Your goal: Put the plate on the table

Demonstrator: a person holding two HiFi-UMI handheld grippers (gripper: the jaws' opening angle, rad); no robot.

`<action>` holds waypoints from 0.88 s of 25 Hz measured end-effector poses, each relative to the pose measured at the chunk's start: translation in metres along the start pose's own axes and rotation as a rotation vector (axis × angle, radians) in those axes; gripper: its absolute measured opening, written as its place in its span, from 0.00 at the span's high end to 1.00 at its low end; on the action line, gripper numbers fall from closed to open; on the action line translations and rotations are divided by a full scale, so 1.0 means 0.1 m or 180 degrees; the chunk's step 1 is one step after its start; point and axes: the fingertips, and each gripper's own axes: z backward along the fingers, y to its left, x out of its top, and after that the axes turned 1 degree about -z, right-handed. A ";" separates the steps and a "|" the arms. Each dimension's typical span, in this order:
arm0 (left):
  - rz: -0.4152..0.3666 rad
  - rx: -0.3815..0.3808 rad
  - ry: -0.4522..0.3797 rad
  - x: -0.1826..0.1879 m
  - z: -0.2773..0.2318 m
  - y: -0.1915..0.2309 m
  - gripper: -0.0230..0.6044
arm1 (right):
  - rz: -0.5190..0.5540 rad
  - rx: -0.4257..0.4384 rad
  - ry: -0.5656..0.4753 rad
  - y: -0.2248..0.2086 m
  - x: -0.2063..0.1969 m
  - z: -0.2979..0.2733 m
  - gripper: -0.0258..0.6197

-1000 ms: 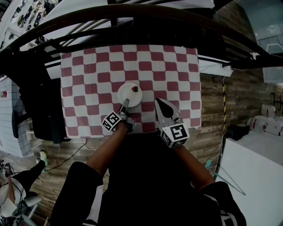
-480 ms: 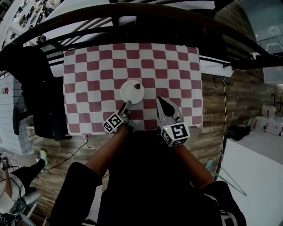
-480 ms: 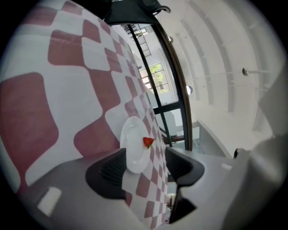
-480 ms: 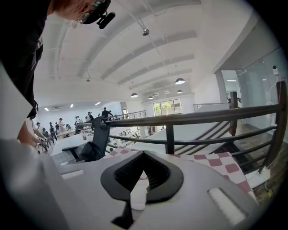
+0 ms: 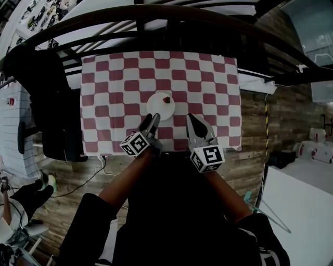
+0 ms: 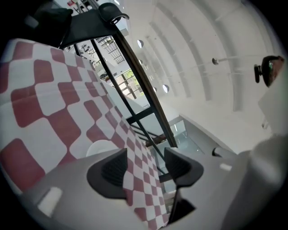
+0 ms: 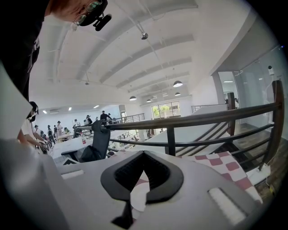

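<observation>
A small white plate (image 5: 158,106) with a red morsel (image 5: 166,100) on it lies flat on the red-and-white checked tablecloth (image 5: 208,78), near the table's middle. My left gripper (image 5: 152,122) sits just on the near side of the plate's rim; its jaws are apart and closing, with only cloth showing between them. In the left gripper view (image 6: 146,157) the plate (image 6: 100,146) lies to the left of the jaws, outside them. My right gripper (image 5: 192,124) hovers over the cloth to the plate's right, shut on nothing; its tips meet in the right gripper view (image 7: 144,155).
A black chair (image 5: 57,130) stands against the table's left side. A dark curved railing (image 5: 171,15) runs behind the table. The table's near edge (image 5: 171,151) lies under both grippers, with wooden floor (image 5: 255,140) to the right.
The left gripper has drawn slightly back from the plate's rim and turned so that both fingers show side by side. The plate stays on the cloth. The right gripper has hardly moved.
</observation>
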 end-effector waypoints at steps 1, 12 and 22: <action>-0.0035 0.0014 -0.0023 0.05 0.01 -0.07 0.57 | -0.0007 -0.0002 -0.0019 0.02 0.01 0.00 0.96; -0.1114 0.0107 -0.0194 0.43 0.45 -0.77 0.86 | -0.0116 -0.0203 -0.0177 0.16 0.06 0.14 0.96; -0.1920 0.0127 -0.0301 0.58 0.54 -1.33 0.95 | -0.0048 -0.0327 -0.0388 0.07 0.42 0.23 0.96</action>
